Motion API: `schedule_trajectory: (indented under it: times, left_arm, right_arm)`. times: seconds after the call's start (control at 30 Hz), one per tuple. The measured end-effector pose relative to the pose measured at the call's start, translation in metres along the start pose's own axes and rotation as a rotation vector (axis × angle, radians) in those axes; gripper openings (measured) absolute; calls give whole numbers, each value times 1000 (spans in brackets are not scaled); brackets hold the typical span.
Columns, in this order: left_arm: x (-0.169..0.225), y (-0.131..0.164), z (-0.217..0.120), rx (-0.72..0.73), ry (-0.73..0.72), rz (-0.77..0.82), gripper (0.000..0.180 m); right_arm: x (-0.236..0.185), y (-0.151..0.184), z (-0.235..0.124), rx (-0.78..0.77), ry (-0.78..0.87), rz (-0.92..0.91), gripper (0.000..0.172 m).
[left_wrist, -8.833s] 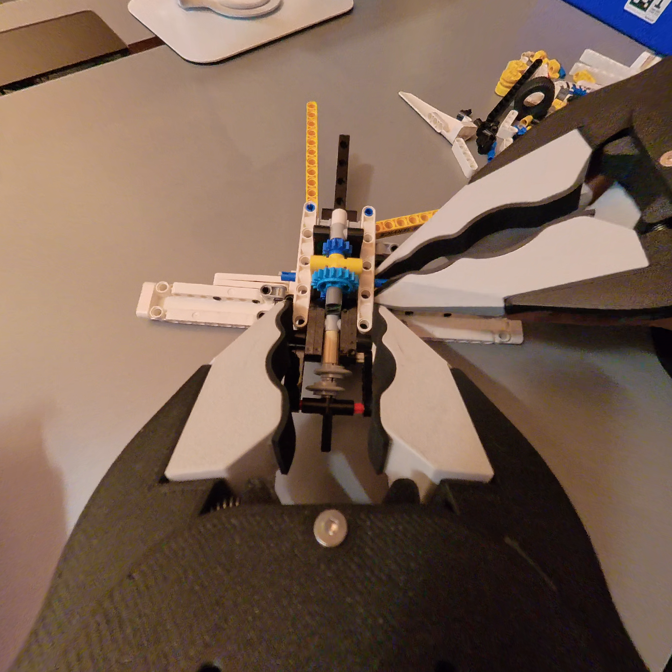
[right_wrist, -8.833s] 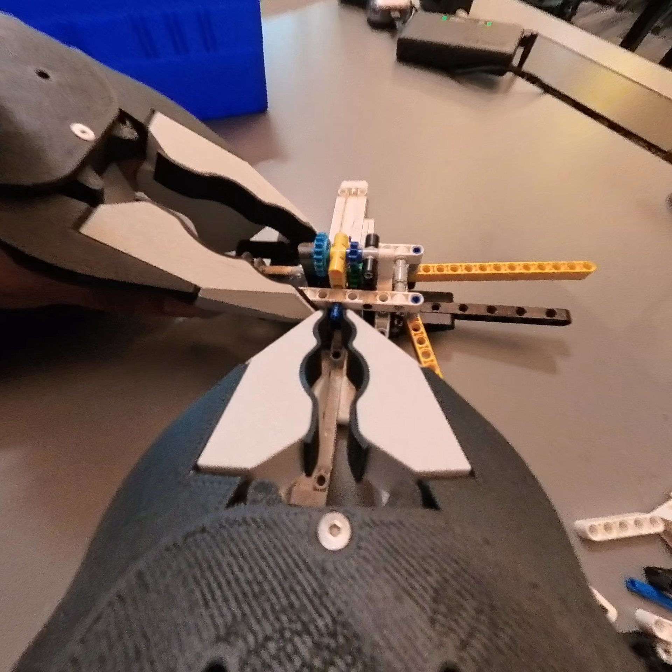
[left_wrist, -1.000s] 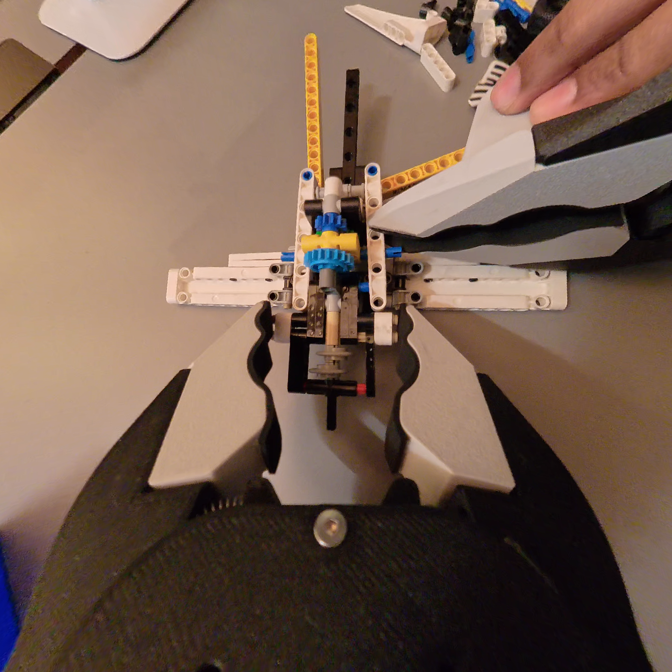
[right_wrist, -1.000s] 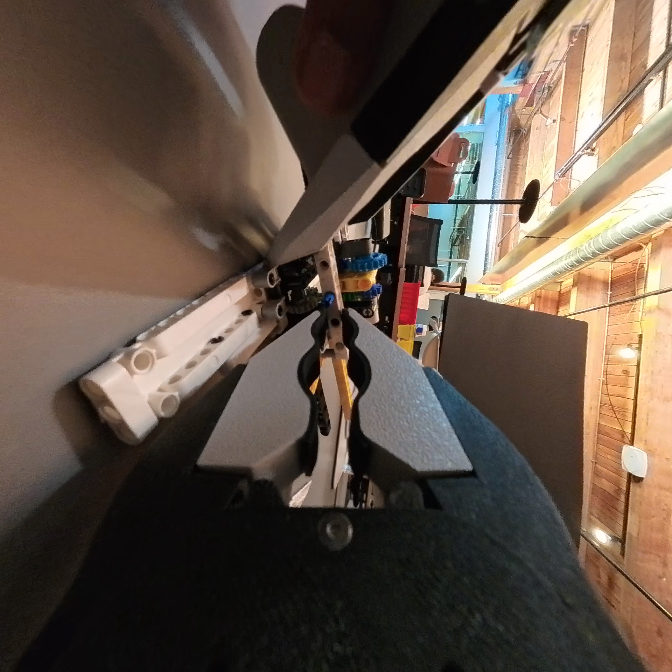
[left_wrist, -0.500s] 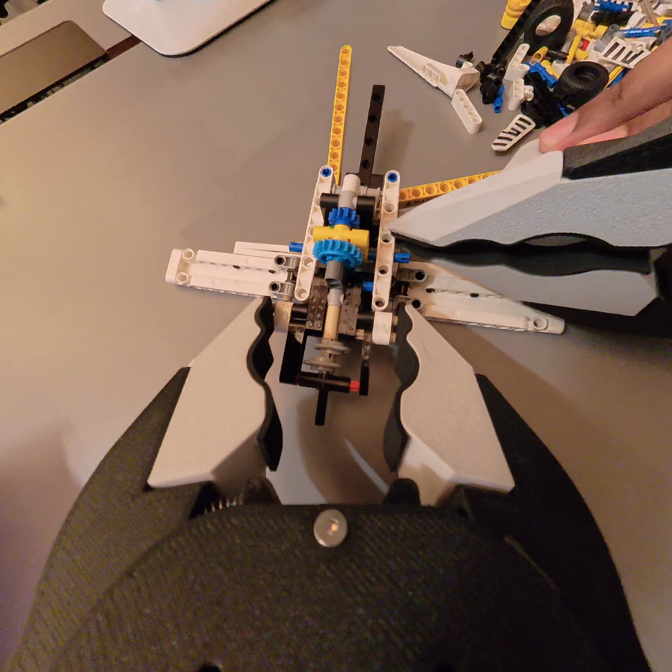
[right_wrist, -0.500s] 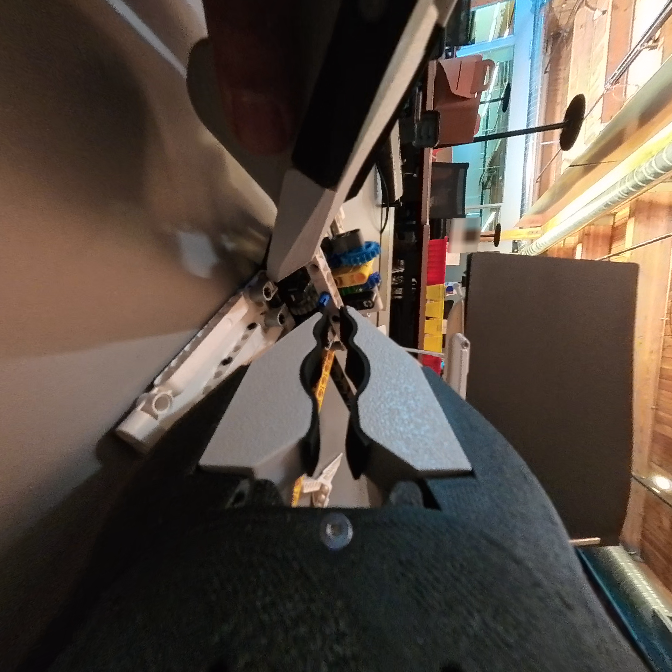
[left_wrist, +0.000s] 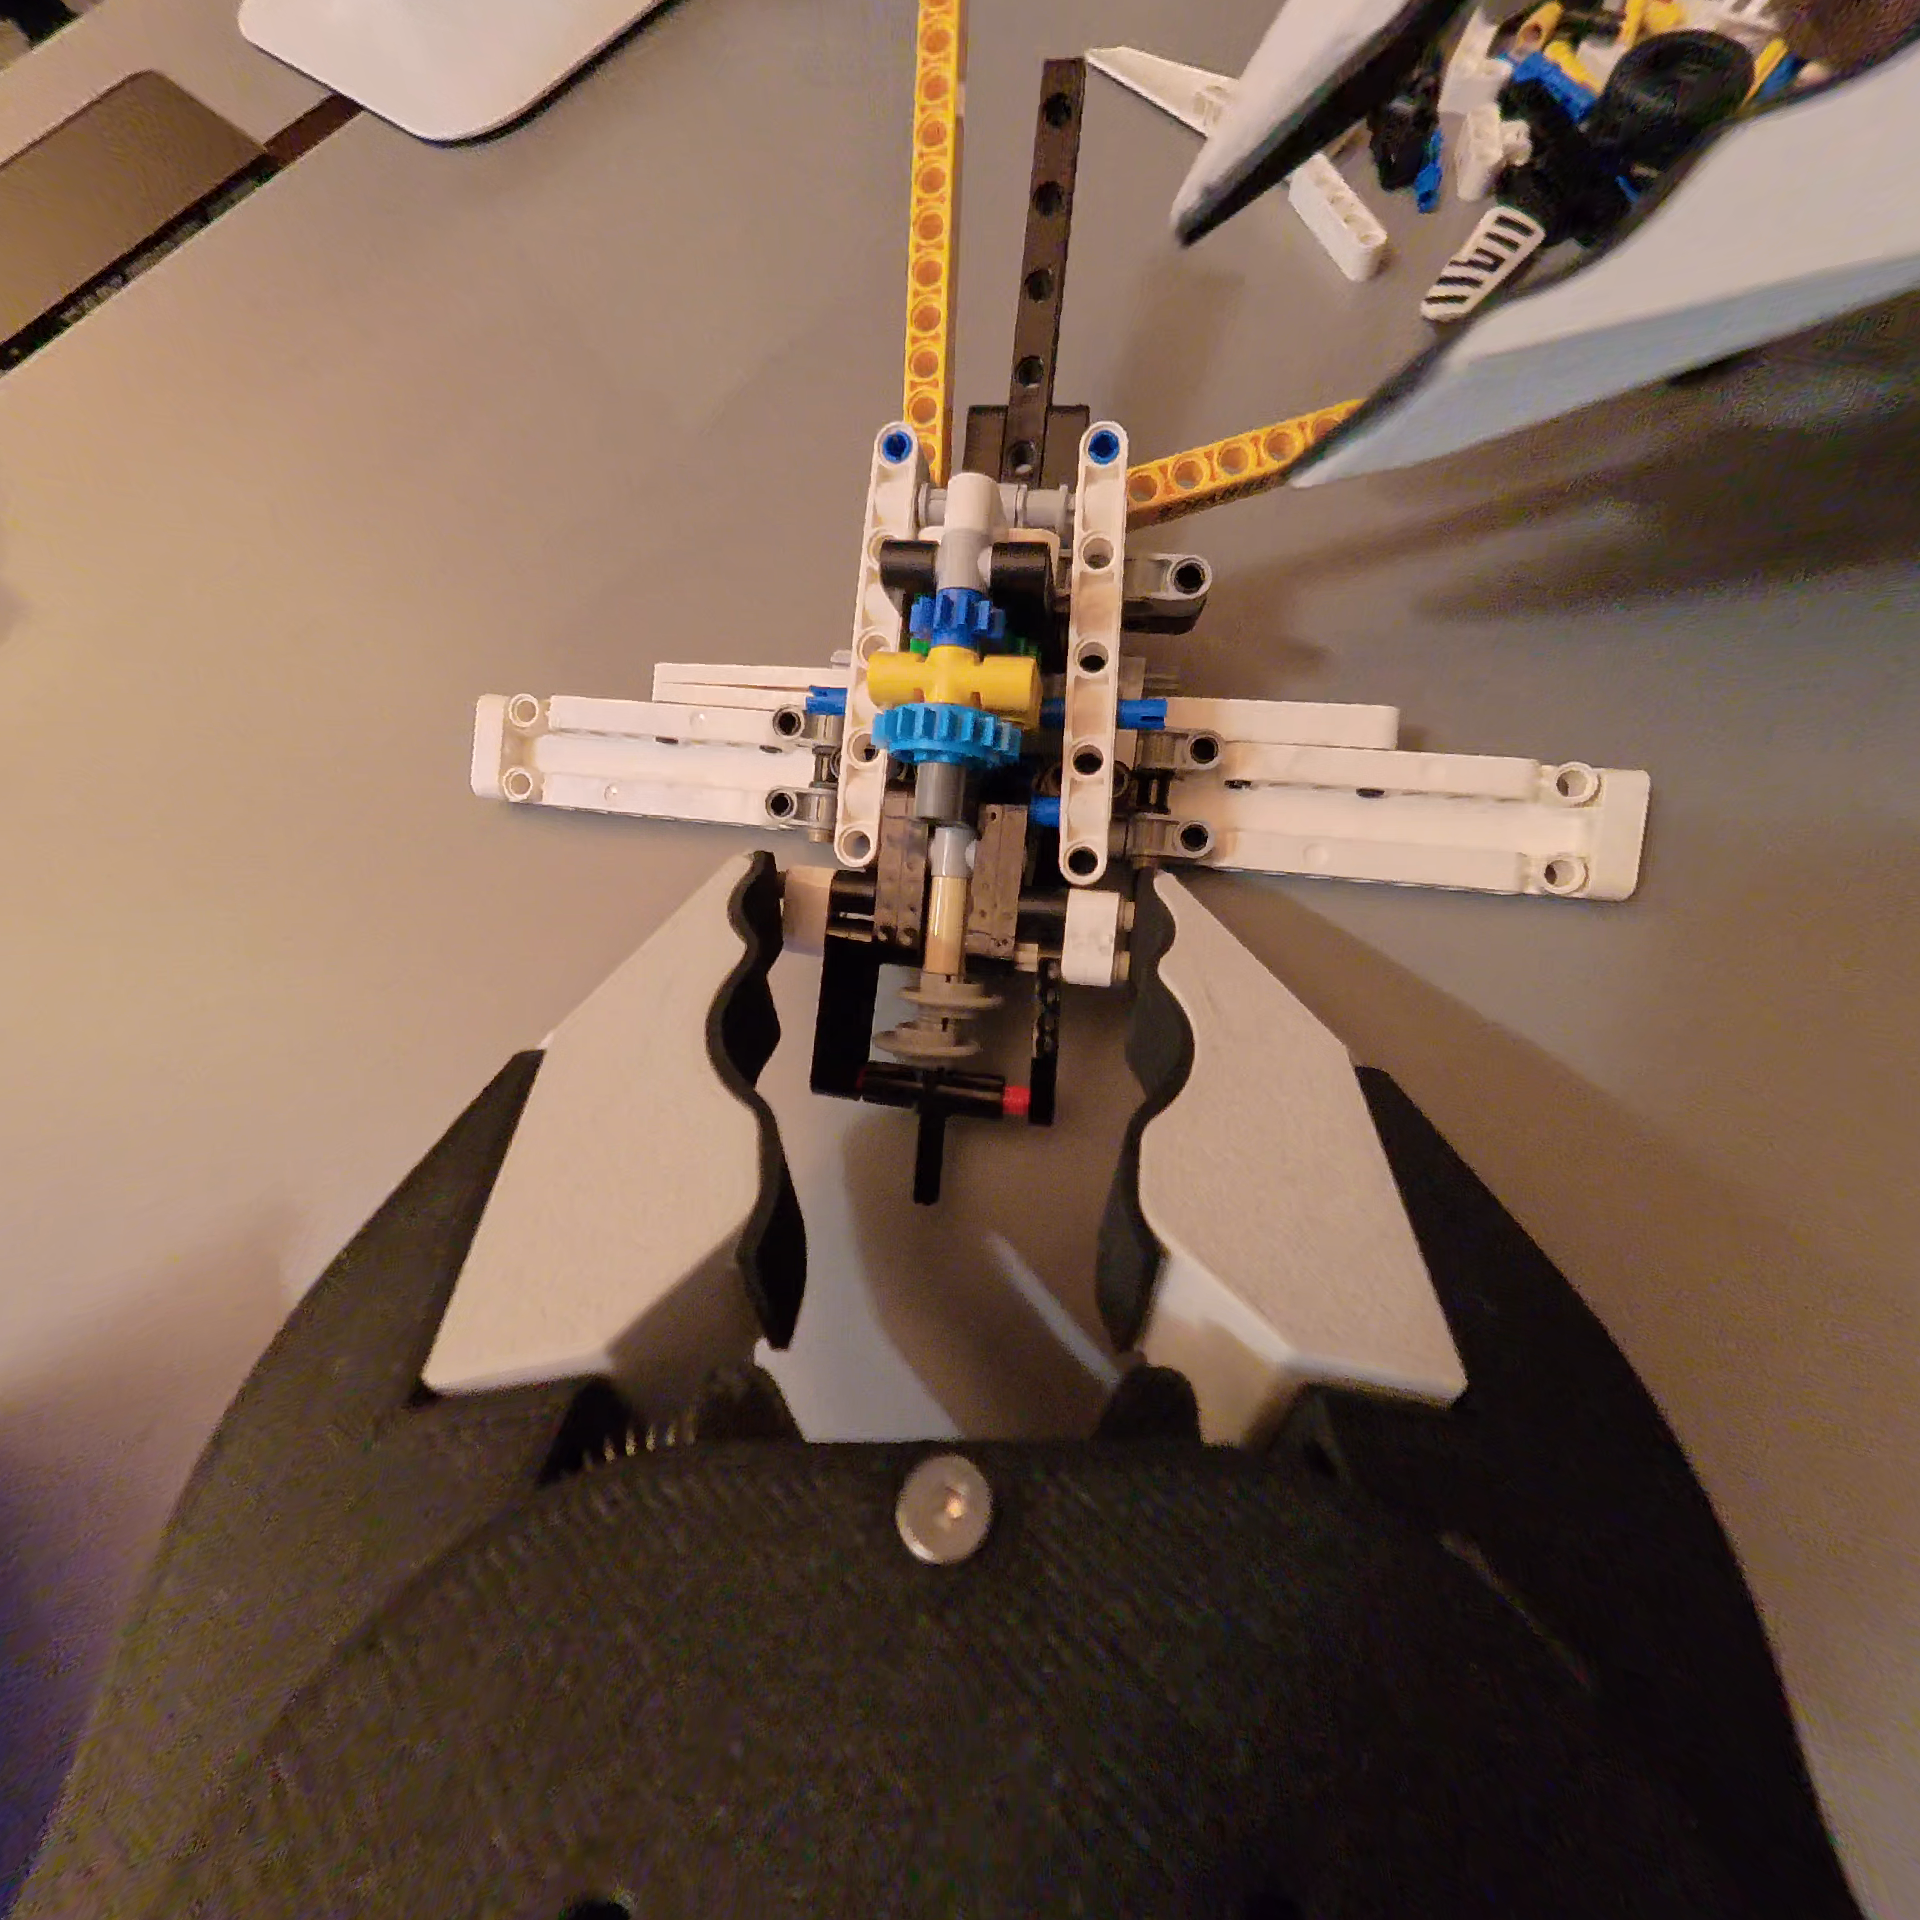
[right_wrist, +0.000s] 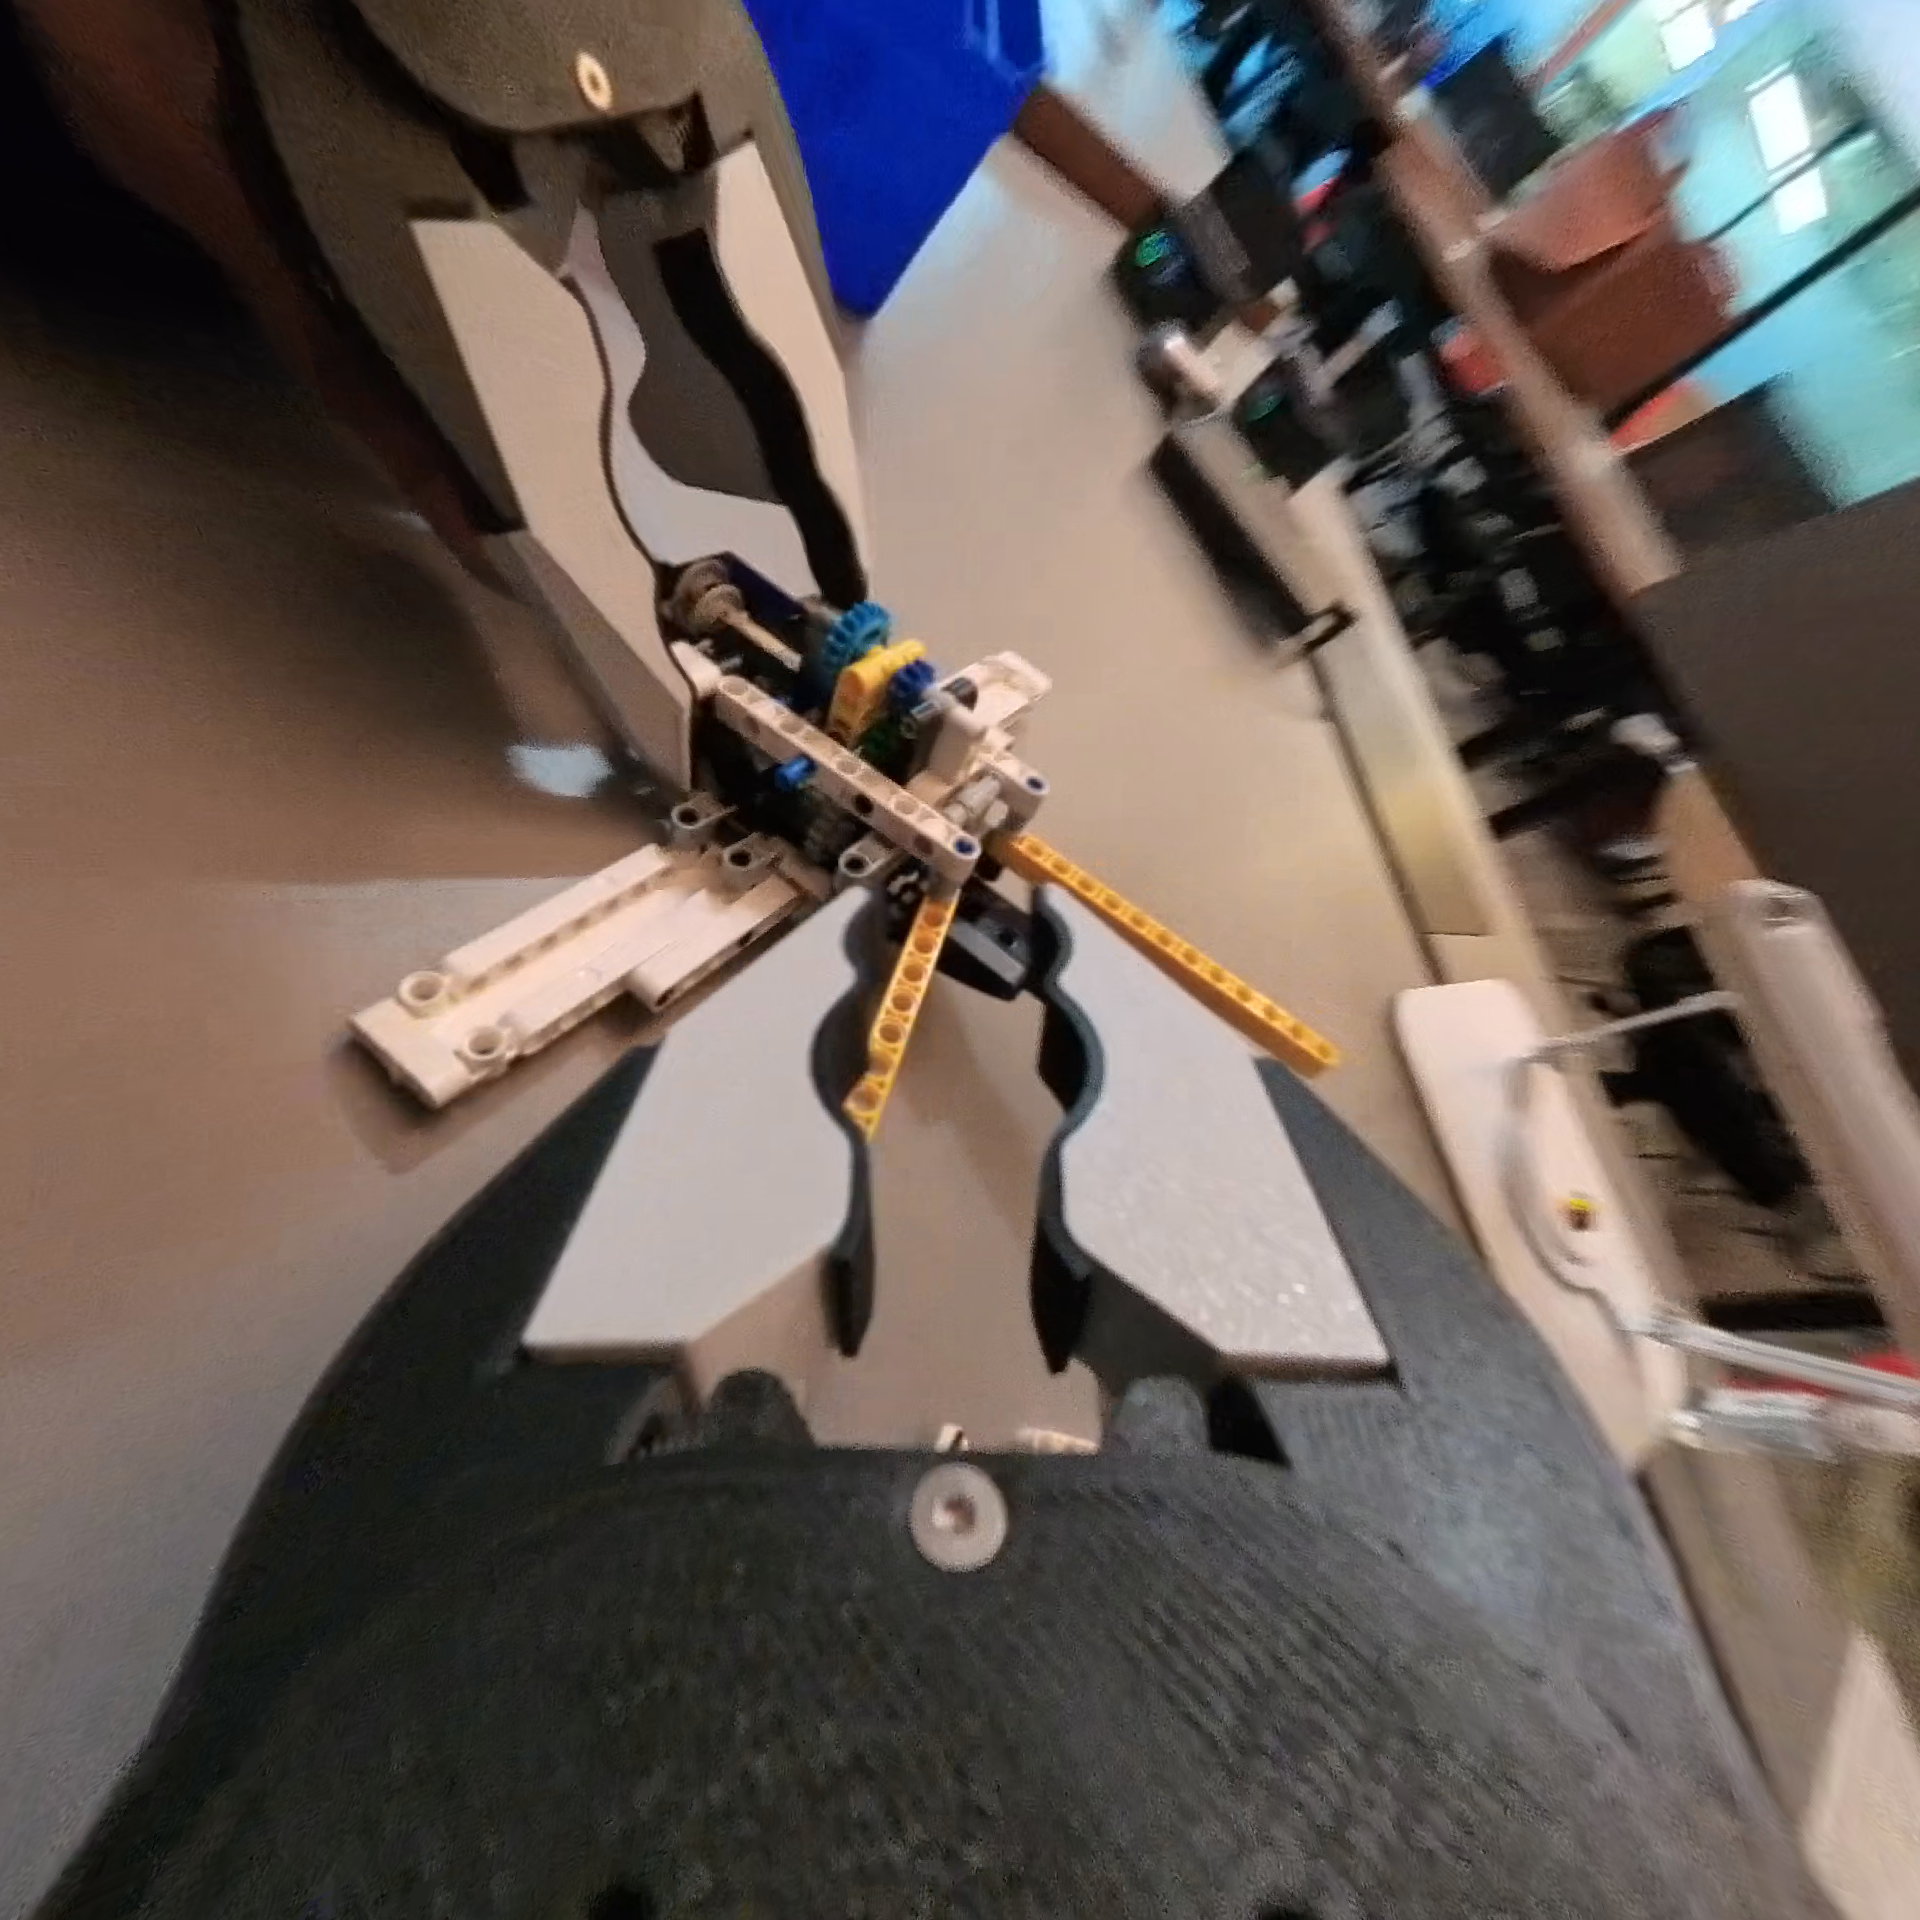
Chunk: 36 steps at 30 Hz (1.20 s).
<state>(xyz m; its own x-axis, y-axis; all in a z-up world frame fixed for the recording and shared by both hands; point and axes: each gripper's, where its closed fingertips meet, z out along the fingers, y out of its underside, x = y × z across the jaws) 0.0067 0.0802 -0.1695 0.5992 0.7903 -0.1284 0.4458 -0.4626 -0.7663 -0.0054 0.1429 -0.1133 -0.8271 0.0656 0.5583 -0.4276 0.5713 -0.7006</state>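
A brick model (left_wrist: 977, 686) with white side panels (left_wrist: 644, 758), blue gears and a yellow hub lies on the grey table (left_wrist: 416, 468). A long yellow beam (left_wrist: 932, 208) and a black beam (left_wrist: 1044, 208) stick out of its far end. My left gripper (left_wrist: 954, 894) is shut on the model's rear frame, with the pads against the bushes on both sides. It also shows in the right wrist view (right_wrist: 764, 665). My right gripper (right_wrist: 951, 925) is open. A short yellow beam (right_wrist: 904, 997) of the model lies loose between its pads. In the left wrist view it hovers at the upper right (left_wrist: 1247, 348).
A pile of loose bricks and a tyre (left_wrist: 1538, 114) lies at the far right. A white flat stand (left_wrist: 447, 52) sits at the far left. A blue bin (right_wrist: 894, 135) stands beyond the left gripper. A white device (right_wrist: 1507, 1143) is at the right.
My right gripper has opened, let go of the model's side and drawn back from it, rolling towards level. My left gripper has kept its hold on the rear frame.
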Motion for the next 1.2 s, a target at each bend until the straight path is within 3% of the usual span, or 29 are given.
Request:
schedule_trajectory:
  times: [0.03, 0.3, 0.4, 0.57, 0.93, 1.2]
  left_arm:
    - [1, 0, 0, -1, 4, 11, 68]
    - [13, -1, 1, 5, 67, 91, 68]
    - [13, 2, 4, -22, 67, 95, 68]
    - [13, 0, 5, -23, 66, 46, 68]
    - [18, -2, -2, -15, 59, 94, 68]
    - [15, -54, -28, 133, 162, 32, 69]
  right_arm:
    - [0, 2, 3, -2, -53, 28, 30]
    - [-15, 5, 11, 86, -329, 212, 16]
    - [-12, 2, 8, 119, -330, 226, 8]
    - [-12, 3, 7, 107, -342, 240, 7]
    - [-16, 5, 5, 107, -316, 244, 7]
    - [-20, 16, 4, 100, -311, 239, 7]
